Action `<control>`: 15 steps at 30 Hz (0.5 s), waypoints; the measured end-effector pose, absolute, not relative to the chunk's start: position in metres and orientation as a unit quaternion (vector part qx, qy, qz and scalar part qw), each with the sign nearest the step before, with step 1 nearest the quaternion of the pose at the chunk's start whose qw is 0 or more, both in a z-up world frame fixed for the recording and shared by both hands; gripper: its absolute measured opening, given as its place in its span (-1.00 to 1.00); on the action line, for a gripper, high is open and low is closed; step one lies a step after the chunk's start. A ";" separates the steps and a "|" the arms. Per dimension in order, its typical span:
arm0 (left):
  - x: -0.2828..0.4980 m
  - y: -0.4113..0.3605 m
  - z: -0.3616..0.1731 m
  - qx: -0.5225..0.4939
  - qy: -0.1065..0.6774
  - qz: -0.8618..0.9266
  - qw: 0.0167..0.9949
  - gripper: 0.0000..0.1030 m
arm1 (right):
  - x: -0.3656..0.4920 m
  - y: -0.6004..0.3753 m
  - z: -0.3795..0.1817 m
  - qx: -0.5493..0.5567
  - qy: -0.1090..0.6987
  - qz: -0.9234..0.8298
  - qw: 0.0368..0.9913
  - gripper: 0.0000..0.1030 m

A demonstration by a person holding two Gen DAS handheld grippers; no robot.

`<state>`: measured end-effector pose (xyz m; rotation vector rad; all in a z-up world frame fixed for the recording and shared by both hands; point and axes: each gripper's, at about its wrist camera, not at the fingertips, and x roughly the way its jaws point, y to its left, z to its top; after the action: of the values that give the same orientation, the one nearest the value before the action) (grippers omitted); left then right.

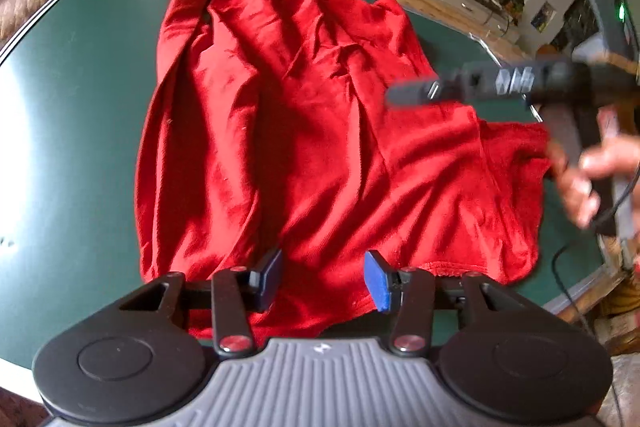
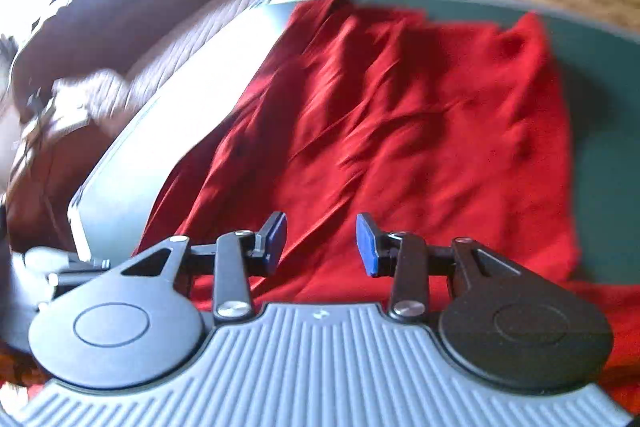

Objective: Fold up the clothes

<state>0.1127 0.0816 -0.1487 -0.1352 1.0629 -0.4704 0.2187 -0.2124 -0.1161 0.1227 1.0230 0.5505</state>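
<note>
Two grippers are being held over a red shirt (image 1: 304, 131) that is lying spread and wrinkled on a green table (image 1: 72, 107). Left gripper (image 1: 323, 277) is being kept wide open above the shirt's near hem, nothing gripped. Right gripper (image 2: 321, 243) is being kept wide open too, empty, over the cloth; from the left view it is being seen blurred, a hand (image 1: 592, 183) beside it.

A red shirt (image 1: 304, 131) lies spread out and rumpled on the green counter (image 1: 80, 107). One sleeve stretches toward the far edge. Creases cross its middle.
</note>
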 end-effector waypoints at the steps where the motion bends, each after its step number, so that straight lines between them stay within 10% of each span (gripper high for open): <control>1: 0.112 0.087 -0.147 -0.070 0.498 -0.220 0.836 0.00 | 0.216 -0.202 -0.119 0.059 0.486 0.263 0.832 -0.13; 15: 0.193 0.201 -0.084 -0.079 0.427 -0.082 0.897 0.07 | 0.206 -0.079 -0.122 0.148 0.441 0.232 0.854 -0.13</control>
<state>0.1930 0.2013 -0.0842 -0.1629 0.8850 -0.1706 0.2063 -0.0786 -0.1223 0.3113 0.9268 0.4884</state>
